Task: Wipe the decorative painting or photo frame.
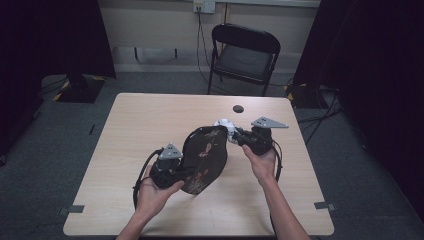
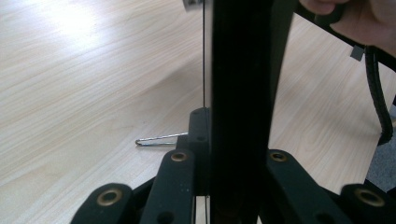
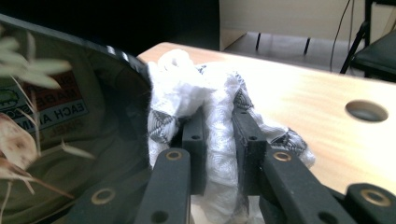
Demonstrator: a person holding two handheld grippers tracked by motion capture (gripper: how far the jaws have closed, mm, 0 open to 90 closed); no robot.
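Our left hand-held gripper [image 1: 182,170] clamps the dark, glossy, flower-patterned oval tray [image 1: 205,157] upright. Our right hand-held gripper [image 1: 235,134] pinches a white patterned cloth [image 3: 205,102] against the tray's upper rim. We judge wiping barely begun.

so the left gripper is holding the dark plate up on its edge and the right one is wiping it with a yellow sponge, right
Not quite: it is a white cloth, not a yellow sponge. The right gripper view shows the right gripper with its jaws shut on that crumpled white cloth, pressed against the dark plate. The rest holds: the high view shows the left gripper holding the plate up on its edge.
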